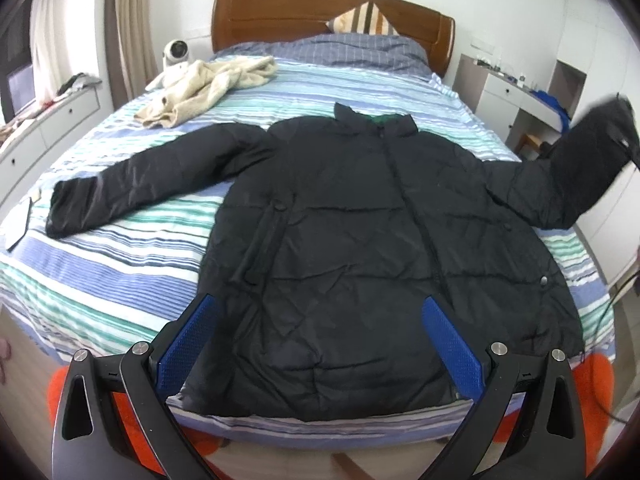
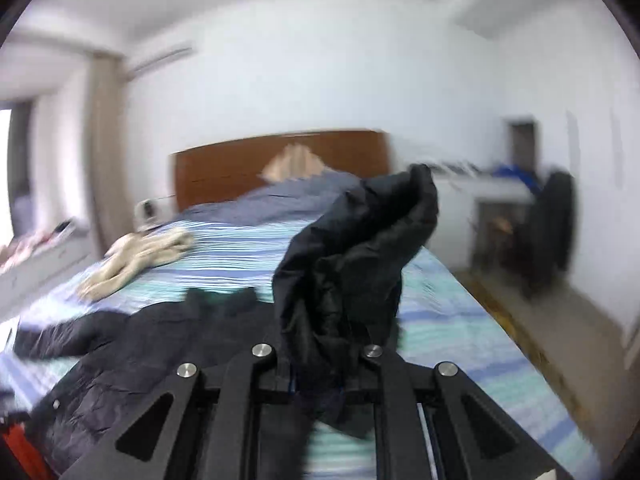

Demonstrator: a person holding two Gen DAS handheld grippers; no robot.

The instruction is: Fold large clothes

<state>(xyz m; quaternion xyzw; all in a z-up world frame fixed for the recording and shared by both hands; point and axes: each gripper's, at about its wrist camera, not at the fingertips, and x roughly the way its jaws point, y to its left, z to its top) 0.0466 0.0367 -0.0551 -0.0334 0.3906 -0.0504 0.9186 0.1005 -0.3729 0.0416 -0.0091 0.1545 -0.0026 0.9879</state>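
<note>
Jacket [image 1: 360, 220]: a black padded one, lying front up and zipped on the striped bed [image 1: 120, 280], collar toward the wooden headboard [image 1: 320, 12], hem at the near edge.

Body: lying flat and spread wide, with no fold showing in it yet.

Far sleeve [image 1: 140, 184]: lying stretched out flat across the sheet, untouched.

Near sleeve [image 2: 352, 264]: being held up off the bed at its cuff end, bunched and standing above the sheet in the right wrist view.

Right gripper [image 2: 320, 364]: its fingers are pressing together on the bunched sleeve cloth, which is filling the gap between them; the view is blurred, so it seems to be moving.

Left gripper [image 1: 320, 340]: hovering over the hem with its blue fingers [image 1: 188, 344] spread wide apart, holding nothing.

Progress: an early stage, I judge; the jacket is laid out and only the first sleeve fold is being started.

Left to do: laying the raised sleeve across the chest, bringing the other sleeve in, then folding the body.

Other things: a cream garment [image 1: 208, 84] is lying crumpled near the pillow end, well apart from the jacket.
</note>
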